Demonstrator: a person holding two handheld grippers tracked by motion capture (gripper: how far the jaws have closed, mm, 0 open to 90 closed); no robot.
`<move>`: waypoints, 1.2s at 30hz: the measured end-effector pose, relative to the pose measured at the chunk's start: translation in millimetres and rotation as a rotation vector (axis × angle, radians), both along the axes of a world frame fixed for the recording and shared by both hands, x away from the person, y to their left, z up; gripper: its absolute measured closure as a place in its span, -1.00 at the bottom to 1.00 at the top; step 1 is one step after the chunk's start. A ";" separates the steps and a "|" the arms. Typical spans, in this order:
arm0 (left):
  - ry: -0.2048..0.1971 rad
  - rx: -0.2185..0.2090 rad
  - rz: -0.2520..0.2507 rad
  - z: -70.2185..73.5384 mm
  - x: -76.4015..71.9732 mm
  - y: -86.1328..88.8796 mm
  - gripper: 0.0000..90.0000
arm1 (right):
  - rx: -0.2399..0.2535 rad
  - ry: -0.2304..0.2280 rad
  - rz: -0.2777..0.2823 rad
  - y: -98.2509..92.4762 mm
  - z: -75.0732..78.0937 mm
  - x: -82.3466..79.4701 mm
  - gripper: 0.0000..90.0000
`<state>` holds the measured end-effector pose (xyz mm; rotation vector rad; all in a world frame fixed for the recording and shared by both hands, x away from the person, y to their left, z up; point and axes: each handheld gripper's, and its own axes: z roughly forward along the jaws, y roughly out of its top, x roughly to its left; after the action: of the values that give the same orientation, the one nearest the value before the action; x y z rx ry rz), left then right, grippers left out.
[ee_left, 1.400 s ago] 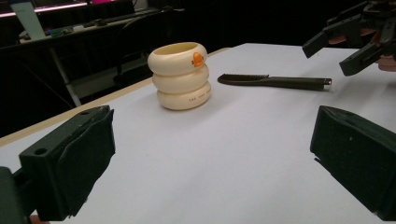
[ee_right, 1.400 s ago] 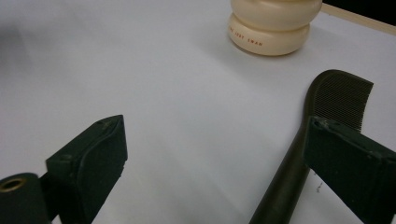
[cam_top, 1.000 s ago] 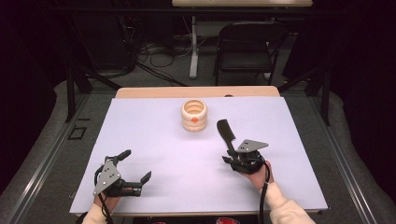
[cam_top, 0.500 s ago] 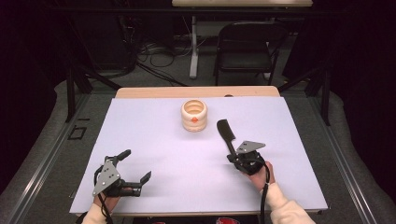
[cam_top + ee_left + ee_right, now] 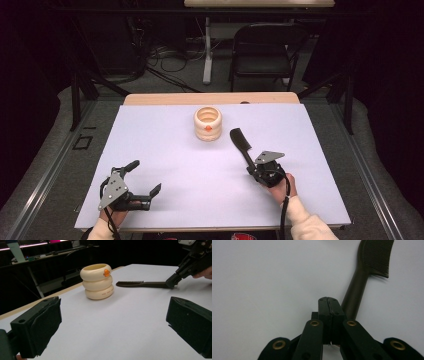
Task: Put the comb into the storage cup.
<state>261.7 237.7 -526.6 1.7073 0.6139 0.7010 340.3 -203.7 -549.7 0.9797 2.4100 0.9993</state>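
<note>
comb [image 5: 359, 285] handle end hidden behind right gripper [image 5: 329, 306], teeth tip cut off by top edge, holder [image 5: 97, 281] lettering too small to read

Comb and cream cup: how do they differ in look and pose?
The comb is black, thin and lies flat; the cup is cream, round and stands upright. The comb has fine teeth; the cup has three stacked bulges and an orange mark. Both rest on the white table, apart.

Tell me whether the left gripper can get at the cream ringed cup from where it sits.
Probably yes: the left gripper stands open, and bare white table lies between it and the cream cup. The comb lies off to the side.
</note>
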 end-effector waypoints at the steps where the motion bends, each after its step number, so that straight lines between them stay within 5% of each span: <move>1: 0.000 -0.001 0.000 0.0 -0.1 -0.3 -1.00 | 0.002 0.001 -0.002 -0.7 0.0 0.1 1.00; 36: 0.000 -0.003 0.000 -0.3 0.6 -0.9 -1.00 | 0.007 0.013 -0.103 -26.6 1.2 10.7 1.00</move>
<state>262.3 236.8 -527.0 1.7043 0.6145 0.6991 351.0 -230.3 -548.5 1.1040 2.3419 0.9681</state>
